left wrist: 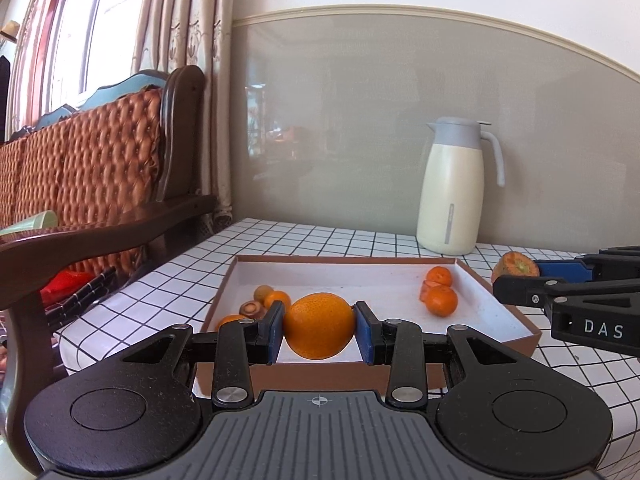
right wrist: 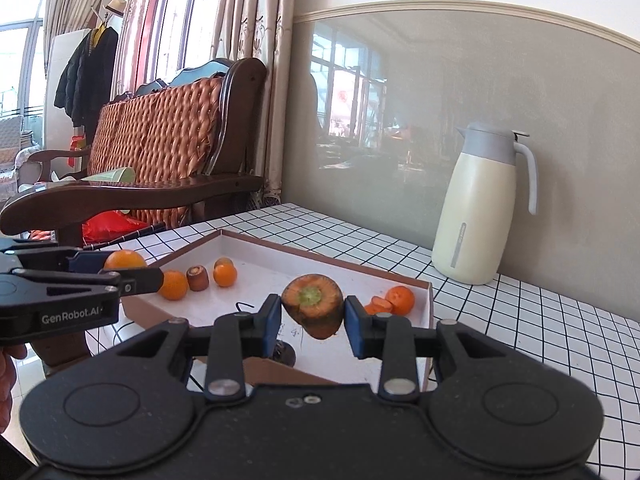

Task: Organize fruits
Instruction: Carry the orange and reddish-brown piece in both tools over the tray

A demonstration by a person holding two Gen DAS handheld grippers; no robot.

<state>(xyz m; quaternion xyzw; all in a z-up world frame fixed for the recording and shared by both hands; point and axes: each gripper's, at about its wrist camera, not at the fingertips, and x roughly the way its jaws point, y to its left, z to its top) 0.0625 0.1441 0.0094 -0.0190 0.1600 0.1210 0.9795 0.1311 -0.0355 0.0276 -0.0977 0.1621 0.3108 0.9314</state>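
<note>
**Both grippers hold produce over the tray**

The orange (left wrist: 319, 326) sits clamped between the blue pads of the left gripper (left wrist: 320, 334), held above the near edge of the shallow tray (left wrist: 516, 312). The right gripper (right wrist: 313, 320) has its fingers closed on a carrot stub (right wrist: 314, 306), cut green-centred end facing the camera, raised over the tray's near right part.

Readable writing: "GenRobot.AI" on the left gripper's side in the right wrist view, its last letter partly cut off; "DAS" on the right gripper's side in the left wrist view, the rest out of frame.

In the tray, small mandarins (right wrist: 174, 285) and a second carrot stub (right wrist: 198, 278) lie at the far left; another mandarin (right wrist: 401, 300) with carrot slices (right wrist: 380, 304) lies at the right. A dark object under the right gripper's left finger is too hidden to name.

On the checked surface (left wrist: 320, 236), far right, stands a cream thermos jug (left wrist: 454, 188); its small label is unreadable.
</note>
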